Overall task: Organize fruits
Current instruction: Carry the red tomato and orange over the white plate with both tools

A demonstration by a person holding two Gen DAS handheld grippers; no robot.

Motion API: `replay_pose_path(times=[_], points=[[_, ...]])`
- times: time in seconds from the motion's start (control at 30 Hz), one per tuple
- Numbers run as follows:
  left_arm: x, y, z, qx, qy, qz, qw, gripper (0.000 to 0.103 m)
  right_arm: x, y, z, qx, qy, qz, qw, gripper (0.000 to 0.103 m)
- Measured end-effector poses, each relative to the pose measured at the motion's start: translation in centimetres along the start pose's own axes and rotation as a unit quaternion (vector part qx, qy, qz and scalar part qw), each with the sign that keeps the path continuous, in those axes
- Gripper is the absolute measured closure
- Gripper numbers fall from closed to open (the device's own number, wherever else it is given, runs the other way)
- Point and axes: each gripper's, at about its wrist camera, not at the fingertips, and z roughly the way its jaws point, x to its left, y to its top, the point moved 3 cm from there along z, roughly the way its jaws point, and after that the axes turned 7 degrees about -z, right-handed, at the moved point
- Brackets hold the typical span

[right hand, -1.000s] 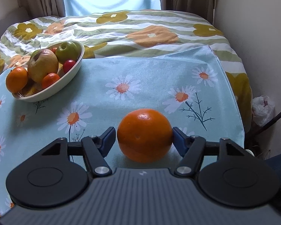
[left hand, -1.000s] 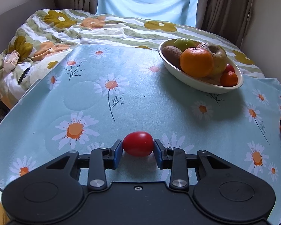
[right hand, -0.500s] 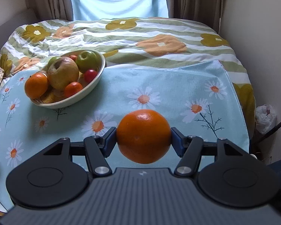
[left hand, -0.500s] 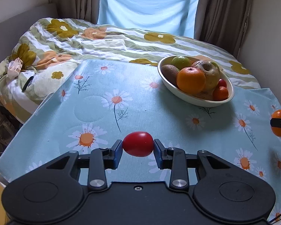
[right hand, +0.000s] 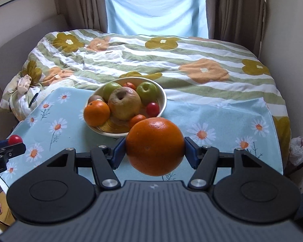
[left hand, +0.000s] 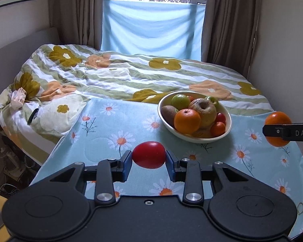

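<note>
Holding one fruit in each gripper, we are carrying both above the surface (left hand: 103,139), a daisy-print cloth spread at the foot of the bed (left hand: 131,74). Our left gripper (left hand: 148,162) is clamping the tomato (left hand: 148,154) at its two ends, the jaws drawn in close because the fruit is small; the blue pads are pressing on its sides, so it is hanging clear of the cloth. Our right gripper (right hand: 155,154) is gripping the orange (right hand: 155,146) across its widest part, so the jaws are standing about half apart, filled by the fruit with no gap showing at either pad.

We are pointing both grippers downward and forward, which is keeping the bowl (right hand: 163,98) in sight ahead. It is sitting at the far edge of the cloth, already heaped with apples, another orange, a kiwi and small red fruits. From the left wrist view the bowl is lying ahead and to the right, with the orange well off to its right.

We are judging that both fruits are meant for the bowl. Since it is crowded, we are expecting to need a gentle set-down in a free hollow, or the round fruit may be rolling off the pile.
</note>
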Motion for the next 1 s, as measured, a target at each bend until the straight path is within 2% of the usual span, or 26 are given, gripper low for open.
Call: replay_pose_path(times=[0.2,0.4,0.6,1.0], points=[[-1.1,2.8,-0.4,-0.020,-0.011,0.010,0.9997,0.064,1.3,2.3,-0.8,-0.015,0.013,-0.010,1.000,0.027],[-2.0,5.8,1.1,-0.027,-0.028,0.026,0.9989,0.064,1.4,4.4,-0.1,-0.016,0.011,-0.014,1.000,0.027],[-2.6,8.5,4.4,-0.021,-0.045,0.037,0.9981,0.064,0.9,6.7,1.9,-0.011,0.001,-0.009,1.000,0.027],[-4.1,12.1,13.4,0.017,-0.077,0.070,0.9944,0.064,-0.3,10.1,8.5,0.012,-0.018,0.016,1.000,0.027]])
